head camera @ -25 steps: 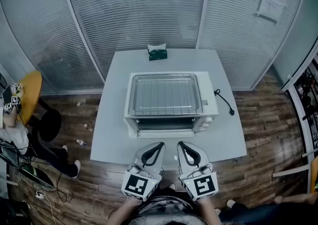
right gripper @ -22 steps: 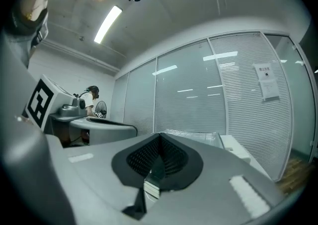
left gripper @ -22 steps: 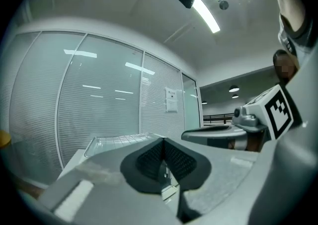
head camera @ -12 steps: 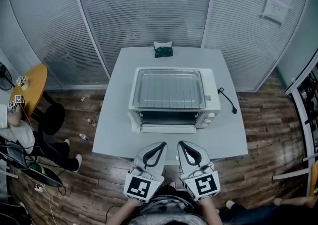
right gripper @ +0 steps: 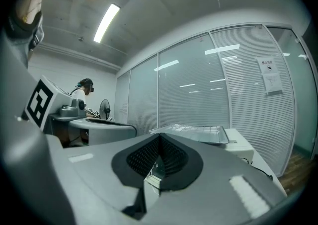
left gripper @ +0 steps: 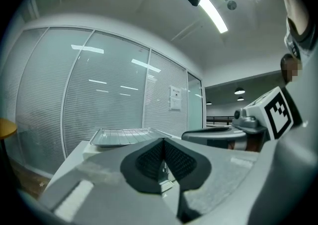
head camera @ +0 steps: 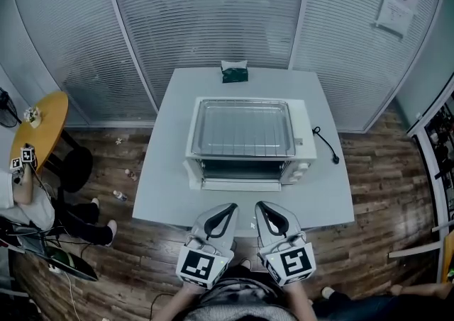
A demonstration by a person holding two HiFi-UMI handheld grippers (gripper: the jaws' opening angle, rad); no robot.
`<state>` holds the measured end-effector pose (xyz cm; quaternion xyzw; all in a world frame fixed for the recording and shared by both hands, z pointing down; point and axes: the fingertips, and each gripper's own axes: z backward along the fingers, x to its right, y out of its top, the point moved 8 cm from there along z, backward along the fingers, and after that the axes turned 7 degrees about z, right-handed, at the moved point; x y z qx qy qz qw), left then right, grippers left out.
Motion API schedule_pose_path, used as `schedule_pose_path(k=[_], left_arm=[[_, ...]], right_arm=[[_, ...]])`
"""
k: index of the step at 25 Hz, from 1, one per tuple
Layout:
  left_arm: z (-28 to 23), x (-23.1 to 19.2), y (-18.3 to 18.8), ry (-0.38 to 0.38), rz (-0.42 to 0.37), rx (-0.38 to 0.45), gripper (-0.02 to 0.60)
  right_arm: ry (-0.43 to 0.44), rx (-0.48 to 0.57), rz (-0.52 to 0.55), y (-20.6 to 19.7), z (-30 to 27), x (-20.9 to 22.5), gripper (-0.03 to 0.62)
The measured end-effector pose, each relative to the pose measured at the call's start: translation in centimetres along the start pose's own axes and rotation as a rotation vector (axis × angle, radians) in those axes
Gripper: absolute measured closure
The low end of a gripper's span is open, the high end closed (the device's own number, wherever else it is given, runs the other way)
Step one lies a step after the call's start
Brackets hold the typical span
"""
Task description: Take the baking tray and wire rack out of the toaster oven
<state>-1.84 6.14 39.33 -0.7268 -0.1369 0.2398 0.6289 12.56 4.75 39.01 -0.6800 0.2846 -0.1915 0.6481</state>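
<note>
Shiny rectangular metal baking tray [head camera: 242, 128], thin wire bars across it, lies flat atop the boxy white toaster oven [head camera: 302, 144] on the smooth white table [head camera: 162, 192]. Its long axis runs left to right. Near the table's front edge, left gripper [head camera: 228, 208] and right gripper [head camera: 261, 207] hang side by side, jaws pressed together, empty.

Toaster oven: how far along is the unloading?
Done, it seems: the baking tray, with the wire rack bars showing across it, lies on top of the toaster oven, whose door hangs open. In hand: nothing; the left gripper and right gripper are shut, empty. Left: apparently nothing, though the dark cavity is hard to read.
</note>
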Motion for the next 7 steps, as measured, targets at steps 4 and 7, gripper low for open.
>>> schedule_pose_path(k=[4, 7], left_arm=[[-0.15, -0.23, 0.00, 0.011, 0.006, -0.003, 0.578], [-0.31, -0.37, 0.03, 0.018, 0.005, -0.004, 0.578]], right_arm=[[0.004, -0.003, 0.006, -0.14, -0.39, -0.01, 0.595], [0.008, -0.008, 0.015, -0.20, -0.75, -0.11, 0.595]])
